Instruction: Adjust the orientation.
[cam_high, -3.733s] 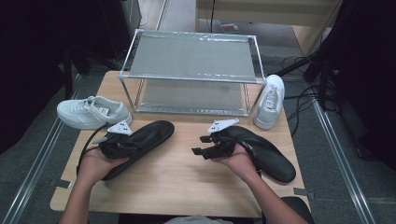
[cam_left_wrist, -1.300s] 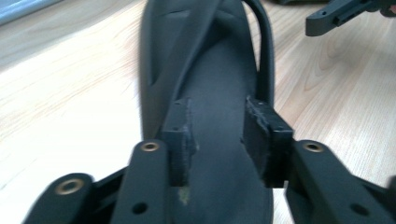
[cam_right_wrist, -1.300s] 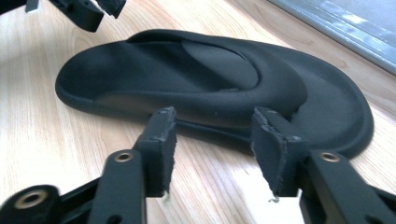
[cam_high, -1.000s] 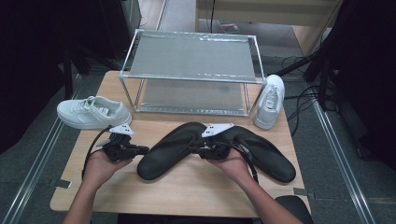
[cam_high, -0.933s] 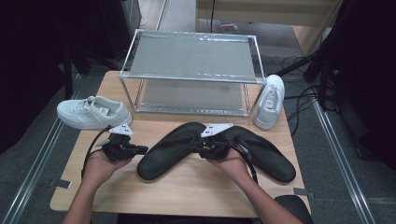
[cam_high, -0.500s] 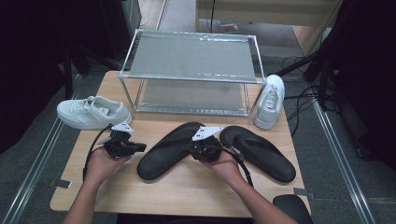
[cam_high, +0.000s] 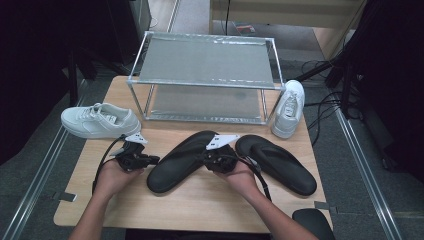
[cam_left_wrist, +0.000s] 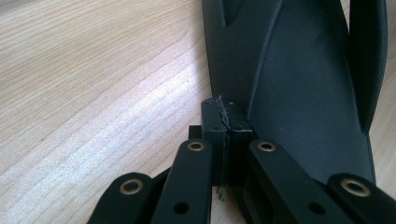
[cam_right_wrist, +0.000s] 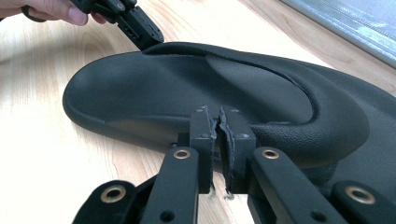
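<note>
The right hand-held gripper, clenched empty, rests against the left black slipper's edge.

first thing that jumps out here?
Two black flip-flops lie mid-table: the left flip-flop angled between both hands, the right flip-flop beside it. The left gripper and right gripper, both shut, sit at either edge of the left one. Behind stands a metal shoe rack, with one white sneaker at its left and another sneaker at its right.
</note>
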